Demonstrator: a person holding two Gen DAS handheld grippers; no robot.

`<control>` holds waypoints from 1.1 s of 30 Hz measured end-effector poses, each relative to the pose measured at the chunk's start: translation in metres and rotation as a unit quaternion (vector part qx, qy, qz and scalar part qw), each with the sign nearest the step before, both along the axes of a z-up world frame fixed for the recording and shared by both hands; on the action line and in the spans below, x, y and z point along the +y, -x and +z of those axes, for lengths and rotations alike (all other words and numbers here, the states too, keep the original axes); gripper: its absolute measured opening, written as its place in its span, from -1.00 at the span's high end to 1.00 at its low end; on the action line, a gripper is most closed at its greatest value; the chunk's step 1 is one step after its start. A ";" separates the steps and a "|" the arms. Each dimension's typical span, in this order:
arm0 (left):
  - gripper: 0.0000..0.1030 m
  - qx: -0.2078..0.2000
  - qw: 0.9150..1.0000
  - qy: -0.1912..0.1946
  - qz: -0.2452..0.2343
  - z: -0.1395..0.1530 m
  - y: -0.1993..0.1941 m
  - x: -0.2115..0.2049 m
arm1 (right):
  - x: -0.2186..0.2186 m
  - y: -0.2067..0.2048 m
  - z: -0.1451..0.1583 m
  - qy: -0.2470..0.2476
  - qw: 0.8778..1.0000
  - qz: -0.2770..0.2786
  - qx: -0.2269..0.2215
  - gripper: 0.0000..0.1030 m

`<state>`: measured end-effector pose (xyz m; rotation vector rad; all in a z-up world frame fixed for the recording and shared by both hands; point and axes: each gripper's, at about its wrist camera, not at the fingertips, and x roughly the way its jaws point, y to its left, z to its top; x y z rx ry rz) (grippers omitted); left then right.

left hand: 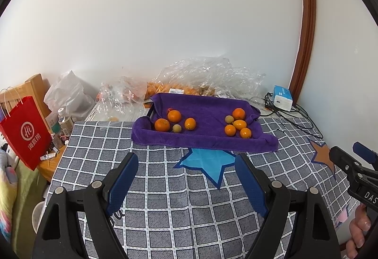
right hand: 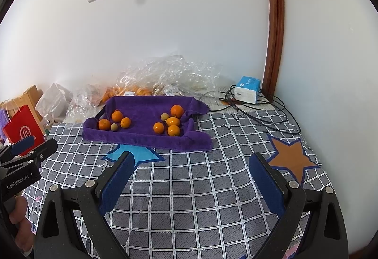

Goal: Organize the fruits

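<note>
A purple towel-lined tray lies on the checked cloth near the wall. It holds two clusters of fruit: a left group with oranges and a small pale round fruit, and a right group with oranges and another pale fruit. My left gripper is open and empty, short of the tray. My right gripper is open and empty, also short of the tray.
Crumpled clear plastic bags with more oranges lie behind the tray. A blue-white box with black cables sits at the back right. A red paper bag and bottles stand at the left.
</note>
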<state>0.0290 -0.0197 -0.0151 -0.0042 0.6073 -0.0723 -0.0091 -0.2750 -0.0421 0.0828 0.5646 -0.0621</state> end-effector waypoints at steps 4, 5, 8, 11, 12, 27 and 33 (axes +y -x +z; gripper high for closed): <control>-0.61 0.001 1.000 0.001 0.000 0.000 0.000 0.000 | 0.001 -0.001 0.000 0.001 1.000 0.001 0.001 -0.88; -0.61 0.001 1.000 -0.001 0.001 0.000 0.000 0.000 | 0.001 -0.001 0.000 0.000 1.000 0.001 0.001 -0.88; -0.61 0.000 1.000 -0.001 0.001 0.001 0.001 0.000 | 0.000 -0.001 0.000 0.000 1.000 0.003 0.000 -0.88; -0.61 0.001 1.000 0.000 0.000 0.001 0.000 0.000 | -0.001 -0.001 -0.001 -0.002 1.000 0.002 0.001 -0.88; -0.61 0.001 1.000 -0.001 0.001 0.001 0.001 0.000 | -0.001 0.000 -0.001 -0.002 1.000 0.003 0.001 -0.88; -0.62 0.000 1.000 0.002 0.000 0.003 0.000 0.000 | 0.001 0.002 0.000 0.000 1.000 0.004 -0.003 -0.88; -0.62 -0.002 1.000 0.002 0.001 0.004 0.000 0.001 | 0.001 0.001 0.000 -0.002 1.000 0.004 -0.003 -0.88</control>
